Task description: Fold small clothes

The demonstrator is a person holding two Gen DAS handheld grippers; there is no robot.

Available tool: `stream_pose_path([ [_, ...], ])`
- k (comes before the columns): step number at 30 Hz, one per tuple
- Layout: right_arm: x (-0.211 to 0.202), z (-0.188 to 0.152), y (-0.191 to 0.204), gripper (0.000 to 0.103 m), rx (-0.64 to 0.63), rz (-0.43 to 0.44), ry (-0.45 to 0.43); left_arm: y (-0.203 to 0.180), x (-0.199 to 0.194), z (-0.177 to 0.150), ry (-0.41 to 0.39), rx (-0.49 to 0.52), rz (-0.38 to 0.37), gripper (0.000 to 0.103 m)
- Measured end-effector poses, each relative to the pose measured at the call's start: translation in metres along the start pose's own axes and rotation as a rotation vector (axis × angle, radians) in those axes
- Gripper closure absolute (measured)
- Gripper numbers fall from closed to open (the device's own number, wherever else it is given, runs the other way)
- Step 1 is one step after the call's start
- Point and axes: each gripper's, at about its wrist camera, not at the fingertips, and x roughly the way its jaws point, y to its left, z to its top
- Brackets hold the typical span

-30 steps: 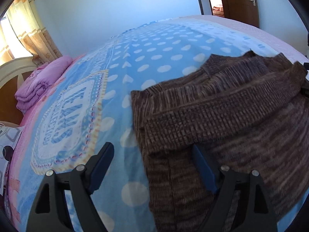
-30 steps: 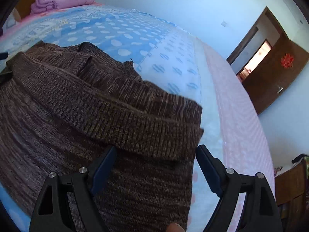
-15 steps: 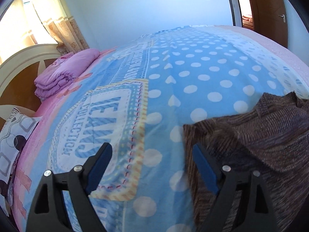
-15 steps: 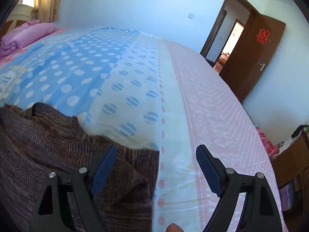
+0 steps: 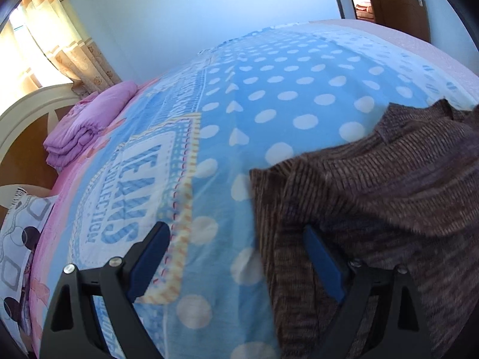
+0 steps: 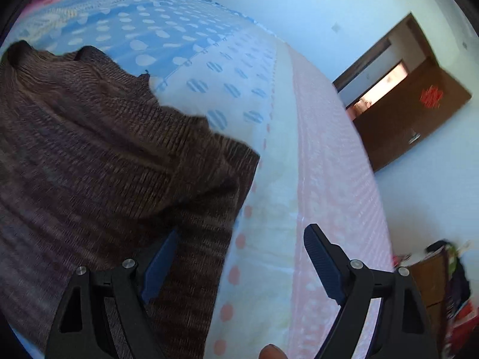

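A brown knit sweater (image 5: 389, 197) lies folded on the blue polka-dot blanket (image 5: 284, 89), its ribbed hem doubled over on top. In the left wrist view it fills the right side. My left gripper (image 5: 235, 233) stands open over its left edge, the right finger (image 5: 323, 266) above the knit and the left finger (image 5: 146, 257) above the blanket. In the right wrist view the sweater (image 6: 104, 155) fills the left side. My right gripper (image 6: 242, 233) is open across its right edge, gripping nothing. A fingertip (image 6: 269, 353) shows at the bottom.
A folded purple quilt (image 5: 86, 128) and a patterned pillow (image 5: 21, 239) lie by the headboard (image 5: 27, 119) at the left. A pink sheet (image 6: 335, 194) borders the blanket on the right. Beyond it are an open brown door (image 6: 413, 110) and cluttered furniture (image 6: 449, 284).
Half a second ago both views had swung off the sweater toward the open bed. Now both have come back, and the sweater lies under the grippers again. The jaws stay wide.
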Motion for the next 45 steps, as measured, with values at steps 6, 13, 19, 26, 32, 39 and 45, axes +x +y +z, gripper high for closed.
stream_pose_path([
  [6,0.029,0.004,-0.073,0.018,0.466,0.045,0.035,0.043,0.036,0.014,0.111,-0.242,0.092,0.009],
  [13,0.022,-0.03,-0.08,0.018,0.481,0.109,0.036,0.065,0.025,-0.02,0.111,-0.265,0.062,0.009],
  [19,-0.004,-0.079,-0.082,0.018,0.569,0.272,0.003,0.077,-0.033,-0.057,0.031,-0.298,-0.049,0.008],
  [26,-0.042,-0.129,-0.06,0.038,0.618,0.479,-0.014,0.058,-0.058,-0.086,0.018,-0.248,-0.134,0.008],
  [32,-0.056,-0.144,-0.039,0.046,0.585,0.533,-0.015,0.041,-0.075,-0.104,0.002,-0.221,-0.175,0.008],
  [39,-0.042,-0.157,-0.018,0.081,0.548,0.512,0.045,0.027,-0.074,-0.114,0.026,-0.171,-0.14,0.005],
  [45,-0.075,-0.146,-0.015,0.08,0.51,0.383,-0.012,0.037,-0.069,-0.117,0.047,-0.232,-0.151,0.003],
])
